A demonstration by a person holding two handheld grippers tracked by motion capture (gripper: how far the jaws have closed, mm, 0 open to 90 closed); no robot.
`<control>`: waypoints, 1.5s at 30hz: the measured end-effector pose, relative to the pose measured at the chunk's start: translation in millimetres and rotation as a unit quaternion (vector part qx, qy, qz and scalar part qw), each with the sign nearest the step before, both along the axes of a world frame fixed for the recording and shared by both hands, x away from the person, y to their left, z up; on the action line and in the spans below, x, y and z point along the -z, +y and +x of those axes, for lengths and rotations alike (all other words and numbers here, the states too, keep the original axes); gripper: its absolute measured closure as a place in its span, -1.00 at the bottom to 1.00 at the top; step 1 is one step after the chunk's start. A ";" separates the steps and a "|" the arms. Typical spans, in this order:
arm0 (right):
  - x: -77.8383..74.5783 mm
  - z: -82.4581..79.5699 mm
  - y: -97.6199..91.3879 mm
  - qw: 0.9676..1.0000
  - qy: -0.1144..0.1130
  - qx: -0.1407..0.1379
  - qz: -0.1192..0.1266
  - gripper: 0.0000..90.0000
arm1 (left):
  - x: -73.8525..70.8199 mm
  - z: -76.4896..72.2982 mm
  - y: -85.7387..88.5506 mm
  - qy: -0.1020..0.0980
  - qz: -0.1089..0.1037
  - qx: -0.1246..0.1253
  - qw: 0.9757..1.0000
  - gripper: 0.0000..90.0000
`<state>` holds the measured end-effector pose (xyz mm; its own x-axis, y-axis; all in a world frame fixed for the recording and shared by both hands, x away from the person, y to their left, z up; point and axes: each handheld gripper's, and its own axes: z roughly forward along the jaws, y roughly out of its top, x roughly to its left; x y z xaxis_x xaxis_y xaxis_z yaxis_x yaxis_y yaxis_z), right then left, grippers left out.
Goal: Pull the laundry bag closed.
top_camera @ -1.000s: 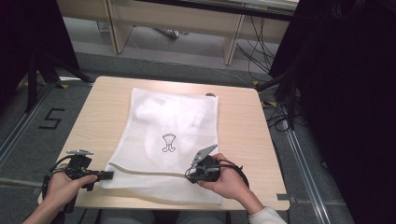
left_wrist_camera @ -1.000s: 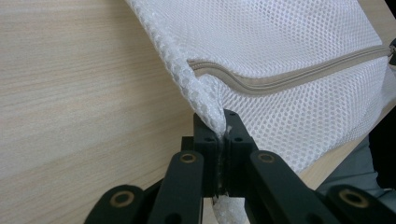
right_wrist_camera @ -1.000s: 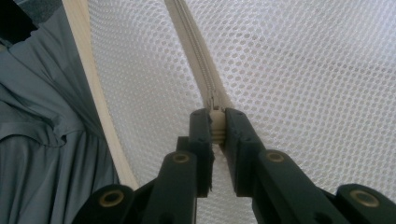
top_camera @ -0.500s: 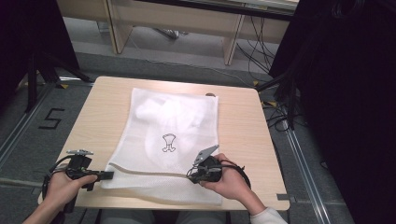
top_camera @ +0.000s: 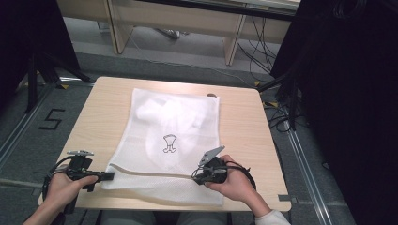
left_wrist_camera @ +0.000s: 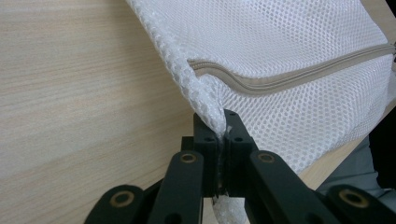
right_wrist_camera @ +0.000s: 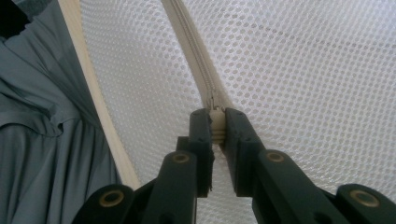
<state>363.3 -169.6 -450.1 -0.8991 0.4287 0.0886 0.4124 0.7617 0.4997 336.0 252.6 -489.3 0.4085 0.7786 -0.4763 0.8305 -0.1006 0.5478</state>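
Looking down from the high view, a white mesh laundry bag [top_camera: 171, 140] lies flat on the wooden table [top_camera: 98, 117], with its zipper [top_camera: 155, 172] running across the near end. The left gripper [top_camera: 109, 176] sits at the bag's near left corner, and the right gripper [top_camera: 196, 177] rests on the zipper line, more to the right.

From the left gripper view, the black jaws are pressed together on a bunched corner of mesh [left_wrist_camera: 215, 122], just below the start of the zipper [left_wrist_camera: 289, 77].

From the right gripper view, the jaws pinch the small beige zipper pull [right_wrist_camera: 216, 122], and the zipper tape [right_wrist_camera: 191, 51] goes away upward over the mesh
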 end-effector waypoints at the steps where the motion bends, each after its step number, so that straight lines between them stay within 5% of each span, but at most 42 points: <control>1: 0.1 0.0 -0.5 1.000 0.002 0.000 0.001 0.83 | 0.0 -0.1 -0.2 0.000 -0.001 0.000 1.000 0.91; 45: 0.3 0.7 -34.2 0.999 0.018 0.026 -0.016 0.83 | -0.1 -0.1 0.2 0.000 -0.002 -0.002 1.000 0.91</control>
